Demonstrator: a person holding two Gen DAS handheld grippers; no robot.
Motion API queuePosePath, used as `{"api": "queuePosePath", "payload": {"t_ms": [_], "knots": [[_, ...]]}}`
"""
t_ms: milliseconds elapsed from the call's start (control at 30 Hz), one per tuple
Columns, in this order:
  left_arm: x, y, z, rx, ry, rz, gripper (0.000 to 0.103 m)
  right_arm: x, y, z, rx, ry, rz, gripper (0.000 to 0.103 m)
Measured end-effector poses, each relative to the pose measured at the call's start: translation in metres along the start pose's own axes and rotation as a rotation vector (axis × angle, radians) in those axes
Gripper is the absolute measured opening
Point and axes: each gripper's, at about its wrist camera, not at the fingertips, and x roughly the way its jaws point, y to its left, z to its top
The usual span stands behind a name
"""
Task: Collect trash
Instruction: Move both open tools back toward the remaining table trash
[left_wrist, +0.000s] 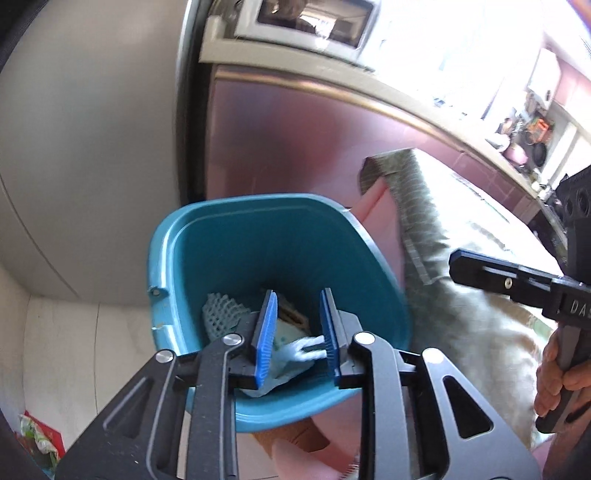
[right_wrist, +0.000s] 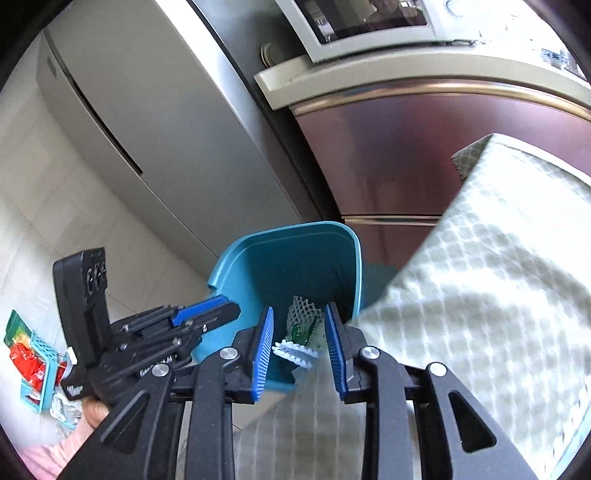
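A teal trash bin (left_wrist: 229, 236) stands on the floor beside the table; it also shows in the right wrist view (right_wrist: 295, 254). Inside lie a foam net (left_wrist: 221, 314), a white plastic piece (left_wrist: 306, 349) and paper scraps. My left gripper (left_wrist: 297, 332) is open and empty, right above the bin's mouth. My right gripper (right_wrist: 299, 343) is open and empty, over the bin's near rim at the table edge. In the right wrist view I see the net (right_wrist: 303, 306), a green wrapper (right_wrist: 301, 332) and the white piece (right_wrist: 293, 352) in the bin.
A table with a checked green cloth (right_wrist: 480, 295) is on the right. A grey fridge (right_wrist: 147, 129) and a maroon cabinet (right_wrist: 424, 147) with a microwave (right_wrist: 369, 26) stand behind the bin. A small teal basket with red packets (right_wrist: 33, 365) lies on the floor at left.
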Motion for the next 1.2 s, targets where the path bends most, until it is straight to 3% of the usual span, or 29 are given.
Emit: {"api": "queuePosePath", "payload": {"t_ms": [367, 533, 700, 1000, 1200], "knots": [[-0.036, -0.101, -0.002, 0.19, -0.087, -0.192, 0.036, -0.12, -0.024, -0.057, 0.032, -0.184, -0.057, 0.033], [-0.033, -0.16, -0.013, 0.274, -0.058, -0.298, 0.037, -0.176, -0.047, -0.094, 0.098, -0.263, -0.132, 0.033], [-0.027, -0.223, -0.03, 0.355, -0.013, -0.39, 0.037, -0.234, -0.072, -0.13, 0.162, -0.343, -0.259, 0.04], [0.002, -0.327, -0.051, 0.511, 0.064, -0.48, 0.039, -0.327, -0.156, -0.173, 0.327, -0.464, -0.496, 0.045], [0.032, -0.381, -0.052, 0.567, 0.112, -0.483, 0.039, -0.336, -0.207, -0.182, 0.396, -0.442, -0.466, 0.047]]}}
